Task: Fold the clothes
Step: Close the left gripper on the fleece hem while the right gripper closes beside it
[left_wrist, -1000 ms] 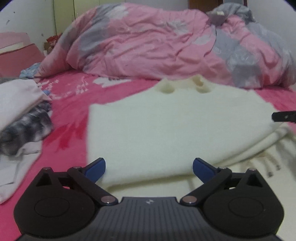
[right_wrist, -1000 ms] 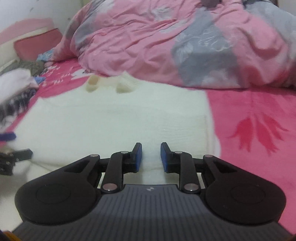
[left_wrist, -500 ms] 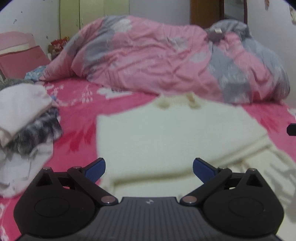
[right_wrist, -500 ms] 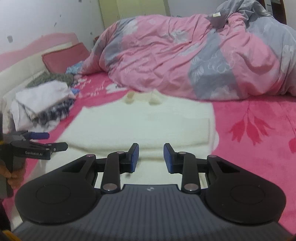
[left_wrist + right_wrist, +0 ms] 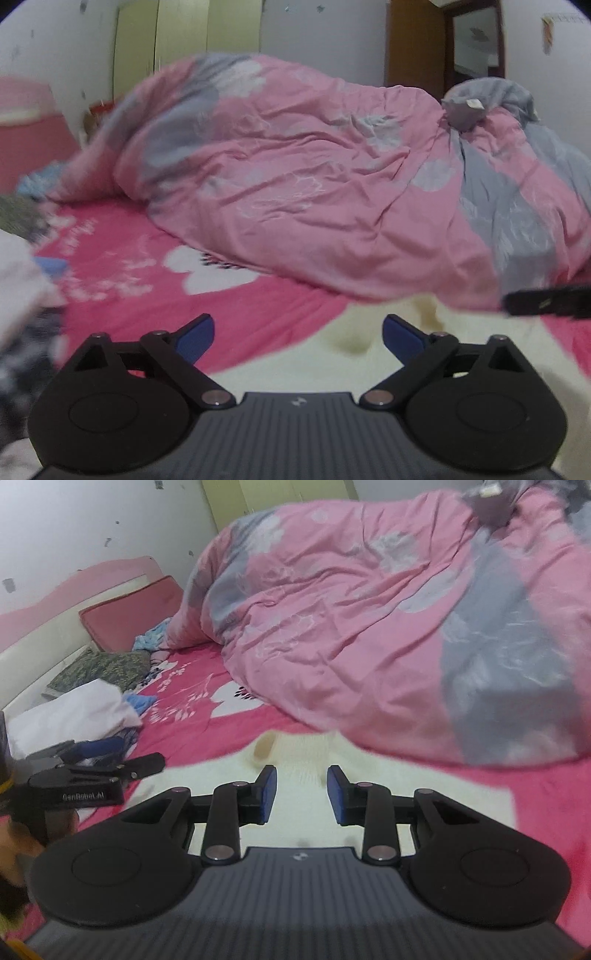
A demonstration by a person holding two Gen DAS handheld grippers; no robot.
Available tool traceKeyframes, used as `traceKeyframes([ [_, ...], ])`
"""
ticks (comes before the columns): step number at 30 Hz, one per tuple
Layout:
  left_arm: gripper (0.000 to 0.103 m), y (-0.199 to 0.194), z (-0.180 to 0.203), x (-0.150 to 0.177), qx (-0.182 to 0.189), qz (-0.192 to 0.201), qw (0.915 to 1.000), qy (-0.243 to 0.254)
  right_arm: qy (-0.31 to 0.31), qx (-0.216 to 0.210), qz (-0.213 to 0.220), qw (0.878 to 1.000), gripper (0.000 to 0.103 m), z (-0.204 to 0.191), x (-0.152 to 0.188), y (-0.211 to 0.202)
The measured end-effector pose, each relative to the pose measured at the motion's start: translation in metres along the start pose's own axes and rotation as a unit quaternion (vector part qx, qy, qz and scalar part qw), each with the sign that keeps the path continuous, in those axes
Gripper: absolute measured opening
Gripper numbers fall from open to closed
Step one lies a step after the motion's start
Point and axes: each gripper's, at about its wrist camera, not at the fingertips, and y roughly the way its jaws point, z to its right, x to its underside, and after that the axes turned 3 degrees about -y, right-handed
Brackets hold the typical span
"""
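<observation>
A cream knitted garment (image 5: pixel 369 373) lies spread flat on the pink bedsheet (image 5: pixel 258 310), low and to the right in the left wrist view. My left gripper (image 5: pixel 298 338) hovers over its left edge, jaws wide but closing, with nothing between them. In the right wrist view the same cream garment (image 5: pixel 424 794) lies under and beyond my right gripper (image 5: pixel 302 795), whose blue pads stand a small gap apart and hold nothing. The left gripper (image 5: pixel 122 757), held in a hand (image 5: pixel 18 842), shows at the left there. One black finger (image 5: pixel 546 301) of the right gripper enters from the right edge.
A rumpled pink and grey duvet (image 5: pixel 369 609) fills the far half of the bed. A pile of clothes (image 5: pixel 74 712) lies at the left, near a pink pillow (image 5: pixel 129 609) and the headboard. A green wardrobe (image 5: pixel 184 40) stands behind.
Both grippers have lifted and drawn back from the cream garment, which now sits lower and smaller in both views. The left view has swung leftward. The right jaws stand slightly wider.
</observation>
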Motion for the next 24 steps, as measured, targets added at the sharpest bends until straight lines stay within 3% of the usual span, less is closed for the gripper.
traceKeyframes([
  [2, 0.087, 0.027, -0.003, -0.008, 0.013, -0.013, 0.9994, -0.028, 0.018, 0.0, -0.007, 1.0, 0.029, 0.008, -0.014, 0.029],
  [9, 0.066, 0.092, 0.014, -0.002, 0.038, -0.056, 0.9976, -0.011, 0.031, 0.022, -0.045, 0.998, 0.029, 0.028, -0.033, 0.11],
  [12, 0.044, 0.105, 0.021, 0.004, 0.036, -0.073, 0.9967, 0.006, 0.042, 0.013, -0.057, 0.997, 0.029, 0.034, -0.033, 0.128],
  [14, 0.02, 0.108, 0.024, 0.008, 0.037, -0.079, 0.996, 0.018, 0.037, 0.014, -0.067, 0.997, 0.029, 0.035, -0.03, 0.137],
  [16, 0.012, 0.103, 0.027, 0.01, 0.04, -0.073, 0.9959, 0.036, 0.029, 0.014, -0.074, 0.997, 0.025, 0.034, -0.027, 0.142],
  [17, 0.008, 0.098, 0.029, 0.011, 0.041, -0.068, 0.9955, 0.051, 0.024, 0.013, -0.075, 0.997, 0.021, 0.033, -0.025, 0.142],
  [18, 0.006, 0.094, 0.031, 0.013, 0.042, -0.063, 0.9949, 0.068, 0.019, 0.007, -0.073, 0.997, 0.008, 0.033, -0.025, 0.141],
  [24, 0.004, 0.072, 0.042, 0.024, 0.041, -0.055, 0.9842, 0.163, -0.074, -0.028, -0.062, 0.995, 0.002, 0.013, -0.017, 0.113],
])
